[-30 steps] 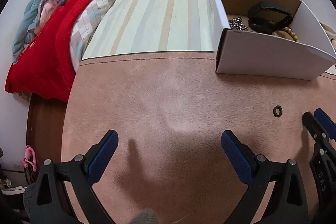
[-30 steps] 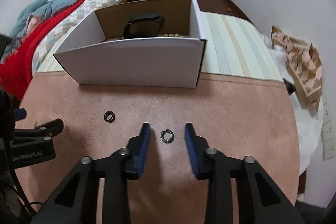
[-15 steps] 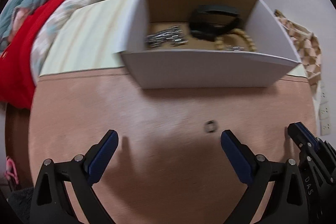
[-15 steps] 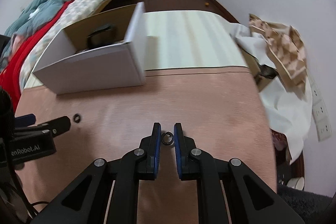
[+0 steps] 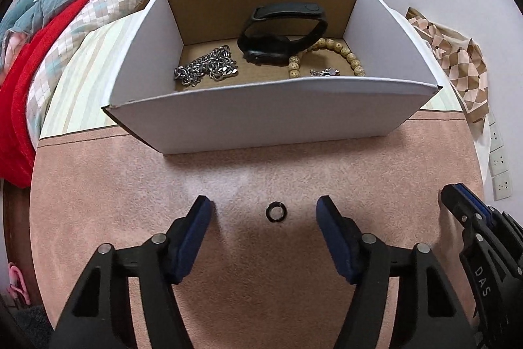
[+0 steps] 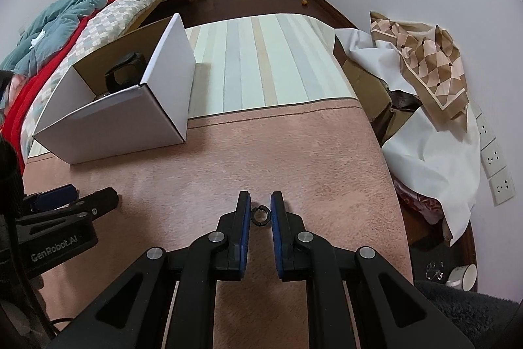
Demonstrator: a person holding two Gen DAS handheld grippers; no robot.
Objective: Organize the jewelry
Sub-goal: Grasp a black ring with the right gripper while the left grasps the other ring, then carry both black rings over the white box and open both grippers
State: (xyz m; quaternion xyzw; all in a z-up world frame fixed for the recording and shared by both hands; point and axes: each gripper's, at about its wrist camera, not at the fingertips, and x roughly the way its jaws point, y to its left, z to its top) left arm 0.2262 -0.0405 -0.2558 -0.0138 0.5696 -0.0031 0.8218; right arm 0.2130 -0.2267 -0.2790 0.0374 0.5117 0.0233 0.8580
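Observation:
A white cardboard box (image 5: 268, 116) stands on the pink mat; inside lie a silver chain (image 5: 207, 66), a black wristband (image 5: 282, 33) and a beaded bracelet (image 5: 327, 54). A small dark ring (image 5: 276, 212) lies on the mat between the wide-open fingers of my left gripper (image 5: 264, 211). My right gripper (image 6: 260, 207) has its fingers narrowed around a second dark ring (image 6: 260, 215), which sits between the pads on the mat. The box also shows in the right wrist view (image 6: 130, 113), at the left. The right gripper shows at the right edge of the left wrist view (image 5: 457, 198).
A pink mat (image 6: 294, 152) covers the near table, a striped cloth (image 6: 261, 61) the far part. A bed with red and teal blankets (image 5: 49, 22) lies left. Crumpled white and brown checked cloth (image 6: 425, 71) is piled right, below wall sockets (image 6: 493, 159).
My left gripper swung right to face the box and narrowed around one ring. My right gripper closed in around the other ring and turned right.

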